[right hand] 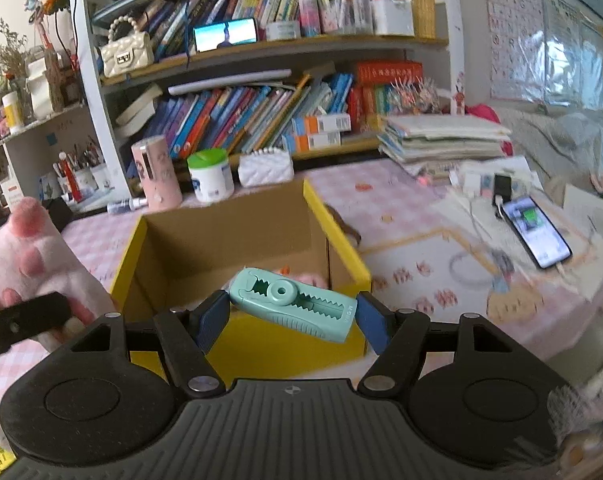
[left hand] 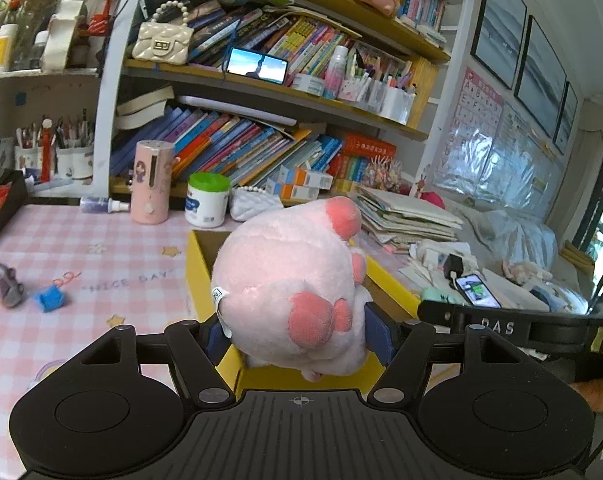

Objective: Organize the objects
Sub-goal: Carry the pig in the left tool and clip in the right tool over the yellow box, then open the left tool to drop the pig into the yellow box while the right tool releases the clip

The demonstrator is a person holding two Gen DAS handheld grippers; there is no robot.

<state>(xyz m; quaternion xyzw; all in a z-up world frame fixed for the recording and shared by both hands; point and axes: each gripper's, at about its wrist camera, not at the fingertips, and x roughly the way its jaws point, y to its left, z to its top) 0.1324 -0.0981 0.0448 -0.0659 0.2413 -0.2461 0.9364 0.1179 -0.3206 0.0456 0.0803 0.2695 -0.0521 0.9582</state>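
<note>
Our left tongs are clenched on a pink plush, its blue pads pressed into both sides of the soft body, paw pads facing the camera. The plush hangs over the near left part of the yellow box, which stands open on the counter with its pink checked cloth.

Our right tongs grip a mint sharpener, held tilted, its right end lower, one pad on each end. It hangs above the near edge of the same box, whose brown inside is open below; something pink lies on the bottom, too hidden to name. In the right view the plush shows at the left edge.

Left of the box on the cloth lie a small grey toy and, just beside it, a blue piece. Right of the box a phone lies face up, plugged in. Behind the box stand a pink cylinder, a green-lidded jar and a white quilted pouch in a row, with a pile of papers to their right. Beyond them rise shelves crowded with books.
</note>
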